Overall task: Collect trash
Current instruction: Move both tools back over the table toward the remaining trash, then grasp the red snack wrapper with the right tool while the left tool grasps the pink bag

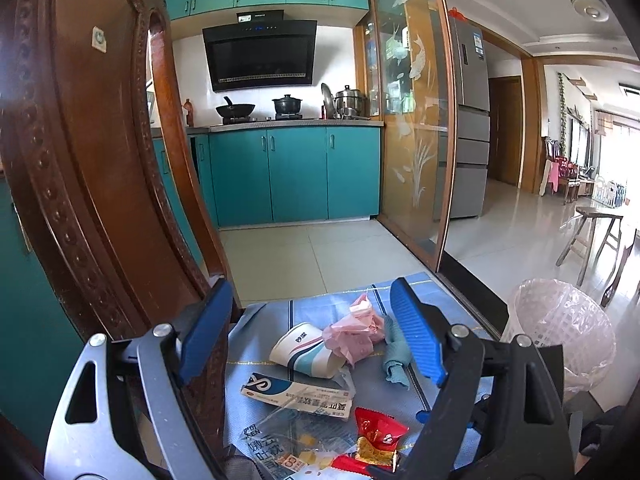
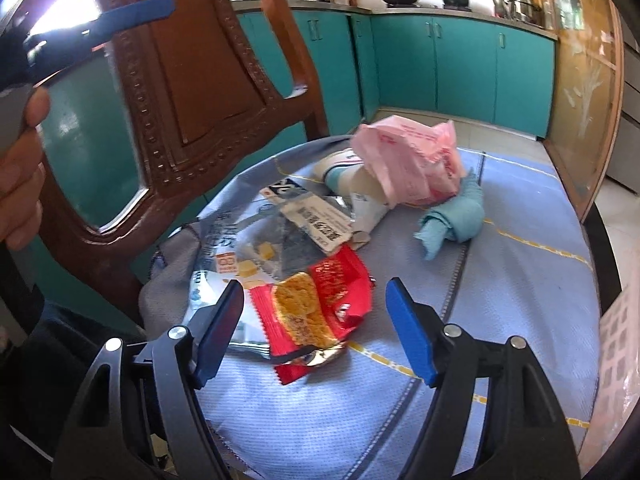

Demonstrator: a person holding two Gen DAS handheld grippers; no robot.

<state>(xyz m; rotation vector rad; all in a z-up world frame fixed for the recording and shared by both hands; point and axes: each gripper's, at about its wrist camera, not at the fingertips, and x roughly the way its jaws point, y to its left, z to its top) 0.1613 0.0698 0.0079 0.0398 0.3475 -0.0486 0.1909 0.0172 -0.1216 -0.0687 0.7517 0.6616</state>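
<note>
Trash lies on a chair's blue seat cushion (image 2: pixel 520 216): a red snack wrapper (image 2: pixel 324 300), a clear printed bag (image 2: pixel 248 248), a small white medicine box (image 1: pixel 296 394), a tipped paper cup (image 1: pixel 304 350), a crumpled pink bag (image 2: pixel 404 156) and a teal rag (image 2: pixel 456 216). My right gripper (image 2: pixel 315 286) hovers open just above the red wrapper, which shows between its blue fingers untouched. My left gripper (image 1: pixel 310 292) is open over the seat with nothing in it, its left finger (image 1: pixel 204 328) close to the chair back. The pink bag (image 1: pixel 354 336) lies beyond it.
The carved wooden chair back (image 1: pixel 80 160) rises at the seat's left. A white basket with a pink liner (image 1: pixel 560 332) stands on the floor to the seat's right. A hand (image 2: pixel 20 160) holds the left gripper's handle. Teal kitchen cabinets (image 1: pixel 296 172) stand beyond the tiled floor.
</note>
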